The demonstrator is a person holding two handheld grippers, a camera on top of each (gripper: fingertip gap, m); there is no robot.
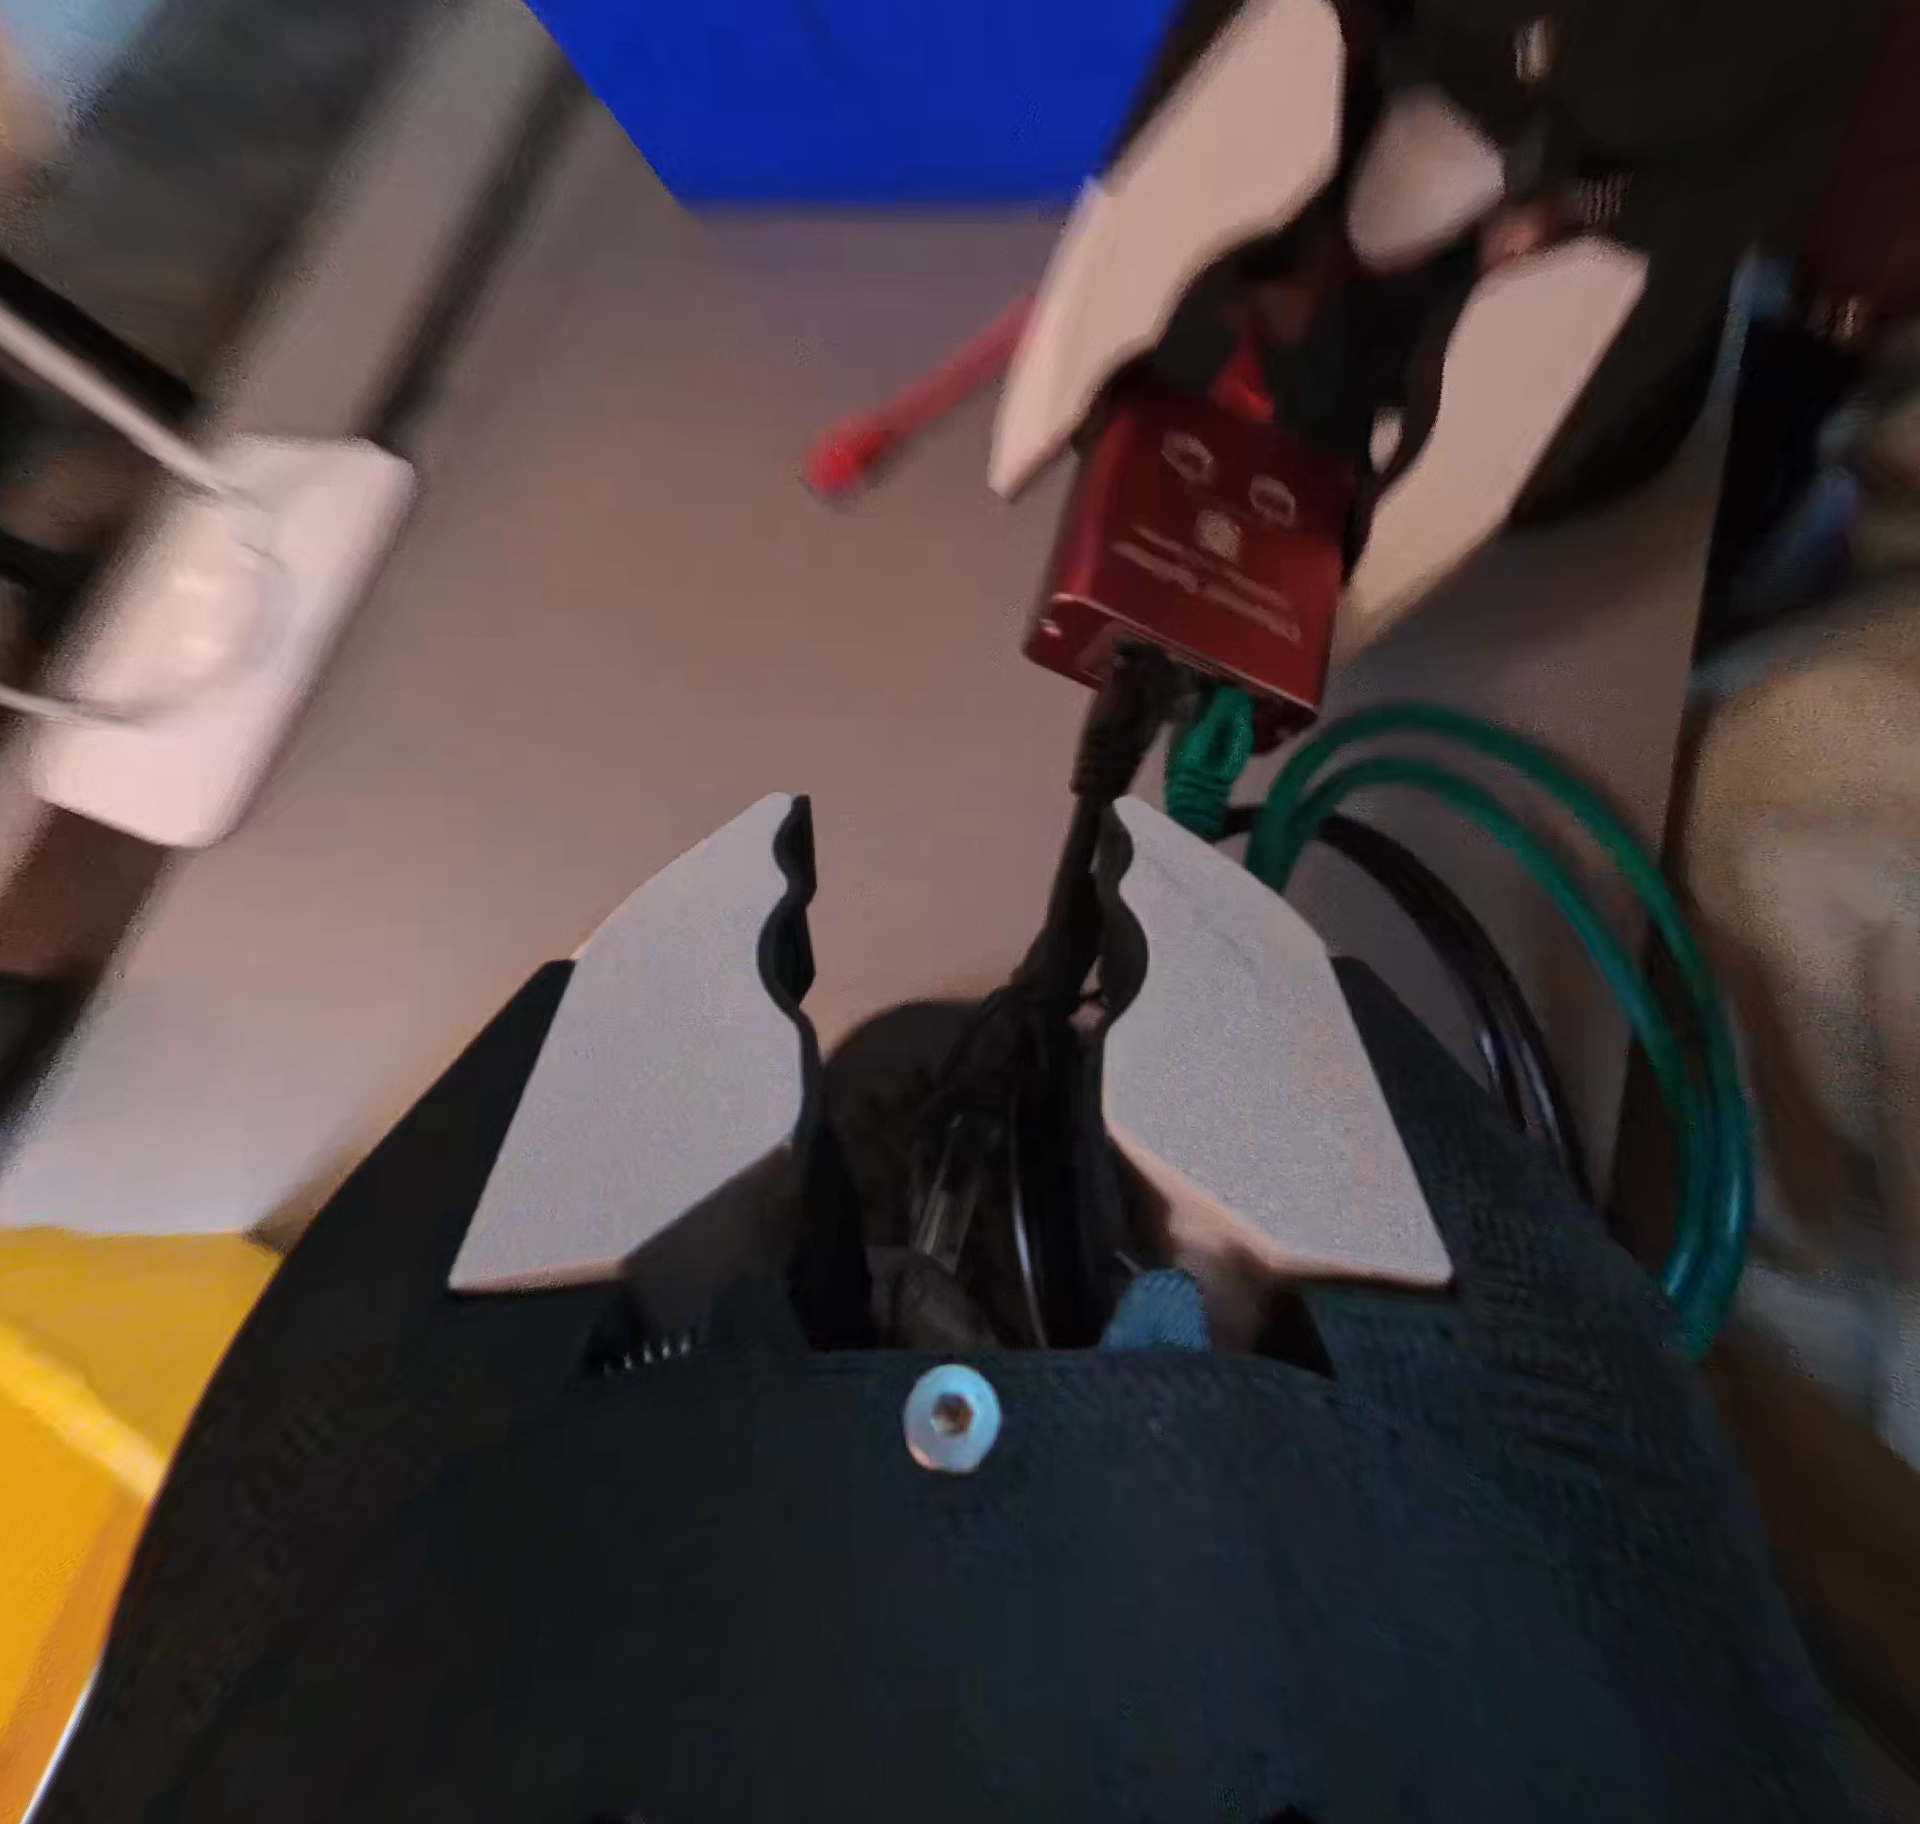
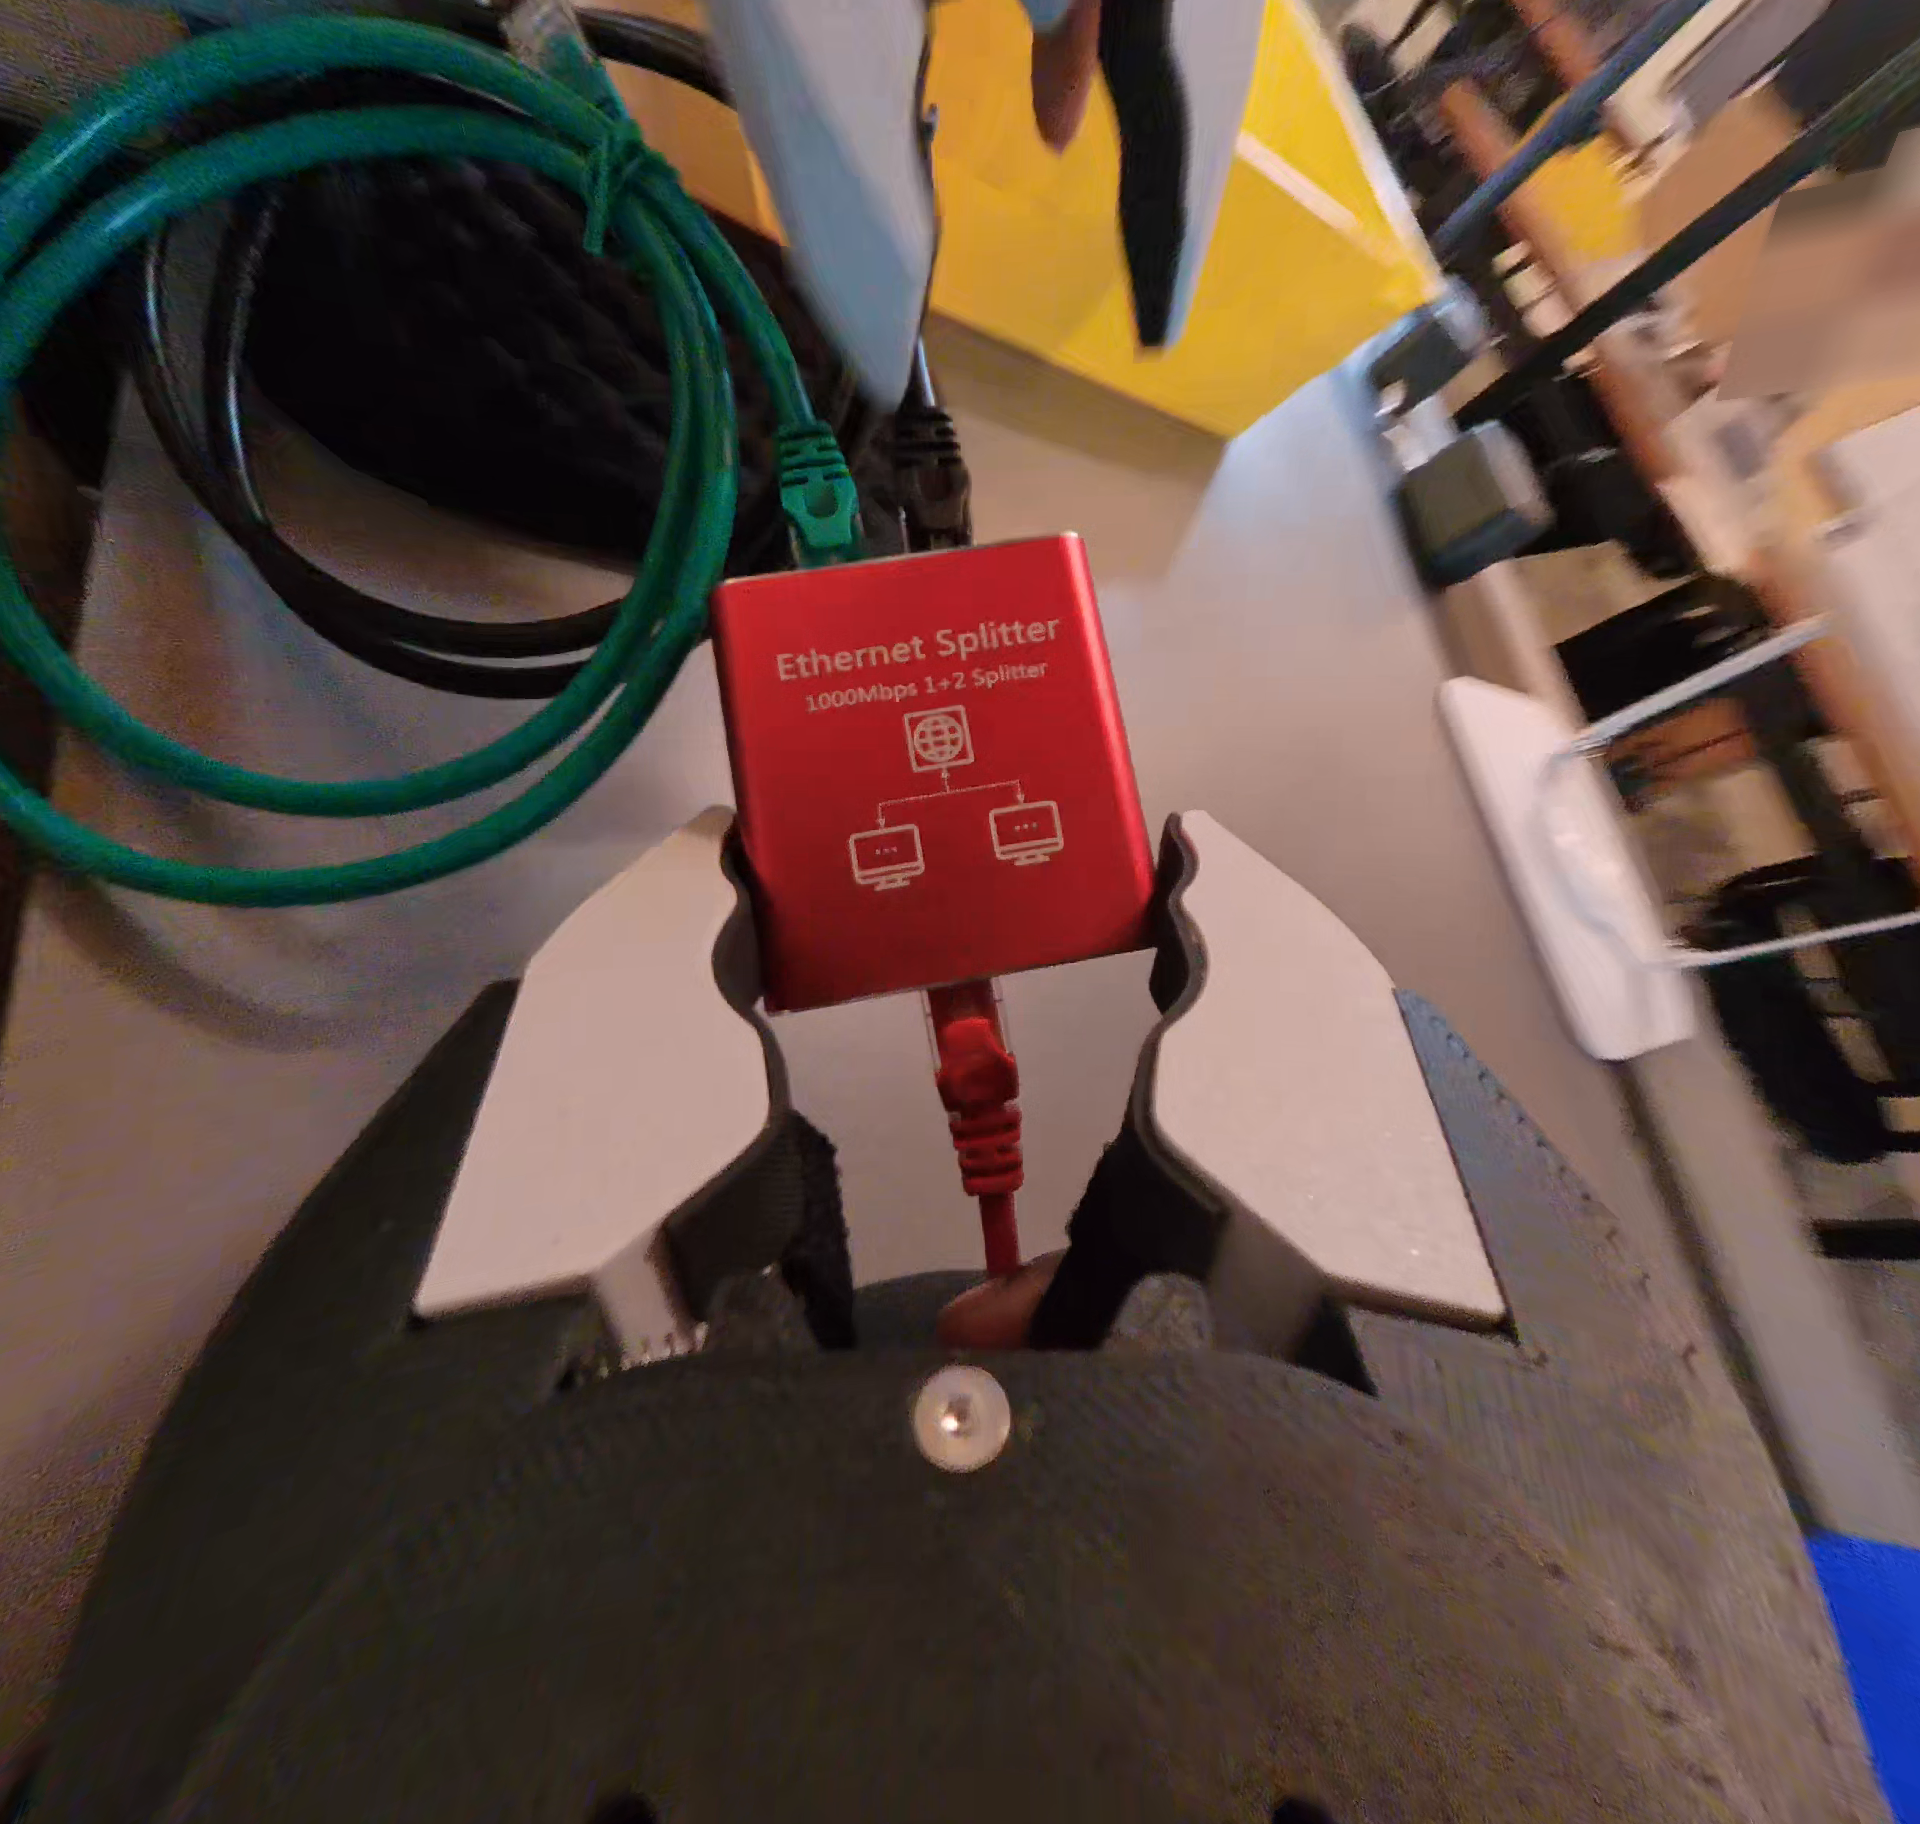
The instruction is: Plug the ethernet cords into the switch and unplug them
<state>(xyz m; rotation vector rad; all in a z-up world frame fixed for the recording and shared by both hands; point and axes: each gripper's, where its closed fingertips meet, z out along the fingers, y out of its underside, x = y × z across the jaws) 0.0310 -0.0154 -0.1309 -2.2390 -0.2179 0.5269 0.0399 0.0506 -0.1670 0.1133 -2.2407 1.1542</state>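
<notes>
Grey table (image 2: 312,1099), switch (image 2: 935,766) in right gripper (image 2: 951,901)

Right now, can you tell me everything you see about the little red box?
The red box is small, flat, metallic-looking, with pale printing on top. The right hand-held gripper clamps its sides. A green cord and a black cord plug into its far end, a red cord into its near end.

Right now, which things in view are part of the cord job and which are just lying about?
In the job:
- small red metal switch box, clamped by the right gripper
- green ethernet cord, plugged in
- black ethernet cord, plugged in, between the open left gripper's fingers
- red ethernet cord, plugged in

Lying about:
- yellow bin
- blue bin
- white power strip
</notes>
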